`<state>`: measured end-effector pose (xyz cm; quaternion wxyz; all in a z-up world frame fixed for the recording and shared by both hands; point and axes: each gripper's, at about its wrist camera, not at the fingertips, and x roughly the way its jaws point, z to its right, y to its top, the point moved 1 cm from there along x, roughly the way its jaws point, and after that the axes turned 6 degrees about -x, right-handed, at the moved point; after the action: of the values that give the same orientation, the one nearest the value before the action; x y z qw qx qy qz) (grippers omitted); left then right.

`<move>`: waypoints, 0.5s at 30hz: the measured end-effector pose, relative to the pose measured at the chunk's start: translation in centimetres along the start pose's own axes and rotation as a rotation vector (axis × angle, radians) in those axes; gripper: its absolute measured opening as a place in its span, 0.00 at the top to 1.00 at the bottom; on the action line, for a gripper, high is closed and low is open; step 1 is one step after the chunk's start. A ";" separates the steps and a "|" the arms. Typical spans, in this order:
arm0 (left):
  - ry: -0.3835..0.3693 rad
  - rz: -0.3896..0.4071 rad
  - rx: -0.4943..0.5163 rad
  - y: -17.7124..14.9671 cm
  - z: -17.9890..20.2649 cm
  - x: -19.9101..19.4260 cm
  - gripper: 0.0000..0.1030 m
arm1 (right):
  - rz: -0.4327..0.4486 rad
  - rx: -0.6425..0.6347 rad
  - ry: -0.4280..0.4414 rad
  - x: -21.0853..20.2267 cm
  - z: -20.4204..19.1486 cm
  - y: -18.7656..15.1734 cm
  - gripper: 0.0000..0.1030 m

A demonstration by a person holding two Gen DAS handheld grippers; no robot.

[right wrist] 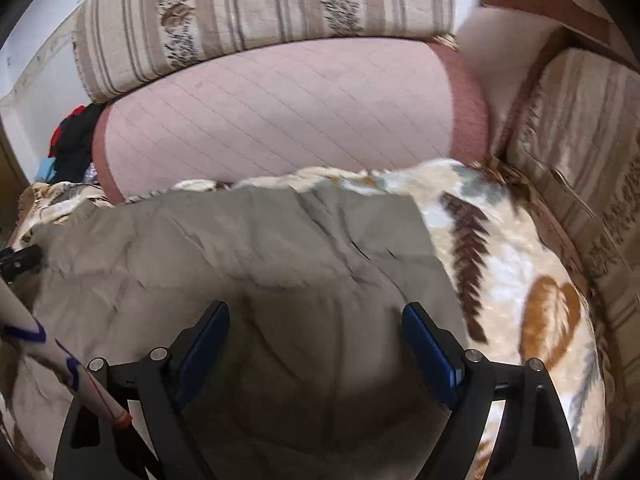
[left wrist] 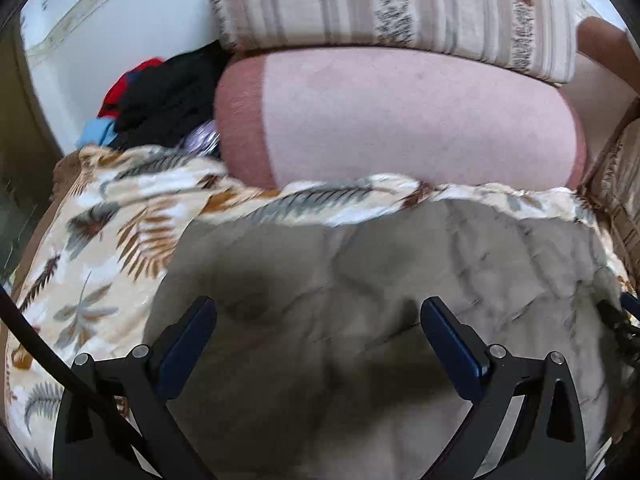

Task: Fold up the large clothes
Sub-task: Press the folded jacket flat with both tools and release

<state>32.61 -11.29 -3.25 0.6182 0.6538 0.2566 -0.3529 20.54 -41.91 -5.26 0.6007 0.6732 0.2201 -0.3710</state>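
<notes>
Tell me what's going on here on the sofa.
A person is folding a grey-beige garment spread flat on a leaf-print blanket over the sofa. Both the left tongs and the right tongs hover open above it, gripping nothing. A pile of dark and red clothes waits beside the pink bolster.

Soft daylight, blurred by motion.
You had fisheye bending and dark corners in both views; shadows fell on the grey cloth [left wrist: 360, 280] near the fingers [right wrist: 208, 344].
</notes>
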 end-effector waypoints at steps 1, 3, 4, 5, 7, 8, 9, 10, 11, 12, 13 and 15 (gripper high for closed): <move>0.012 -0.014 -0.024 -0.4 -1.1 0.7 0.01 | -0.010 0.017 -0.003 0.2 0.6 -0.4 0.12; 0.025 -0.049 -0.067 -1.0 -2.9 2.4 0.01 | -0.025 0.054 0.000 0.8 1.8 -1.3 0.12; 0.024 -0.063 -0.081 -1.2 -3.4 3.0 0.01 | -0.030 0.075 0.005 1.3 2.4 -1.6 0.11; 0.018 -0.089 -0.110 -1.4 -4.3 4.0 0.01 | -0.035 0.088 0.008 1.6 2.8 -1.8 0.09; -0.026 -0.128 -0.172 -1.3 -5.5 4.9 0.01 | -0.055 0.116 0.013 2.5 3.2 -2.0 0.05; -0.039 -0.134 -0.187 -1.2 -5.8 4.8 0.01 | -0.067 0.129 0.012 3.0 3.4 -2.1 0.04; -0.043 -0.135 -0.194 -1.1 -6.1 4.4 0.01 | -0.076 0.135 0.007 3.2 3.5 -2.0 0.03; -0.045 -0.133 -0.193 -1.1 -6.2 4.1 0.01 | -0.081 0.137 0.003 3.2 3.5 -2.0 0.03; -0.047 -0.126 -0.188 -1.1 -6.5 3.4 0.01 | -0.081 0.134 -0.008 2.8 3.5 -1.9 0.03; -0.048 -0.120 -0.185 -1.3 -6.6 2.8 0.01 | -0.077 0.132 -0.018 2.3 3.5 -1.9 0.03; -0.059 -0.105 -0.187 -1.6 -7.2 1.6 0.01 | -0.067 0.132 -0.025 1.2 3.6 -1.9 0.04; -0.082 -0.073 -0.198 -2.4 -8.5 -0.4 0.01 | -0.040 0.141 -0.015 -0.6 3.9 -2.2 0.05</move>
<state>31.76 -2.63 -4.55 0.6766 0.5647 0.2884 -0.3744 17.57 -45.25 -6.22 0.5458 0.7064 0.2022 -0.4028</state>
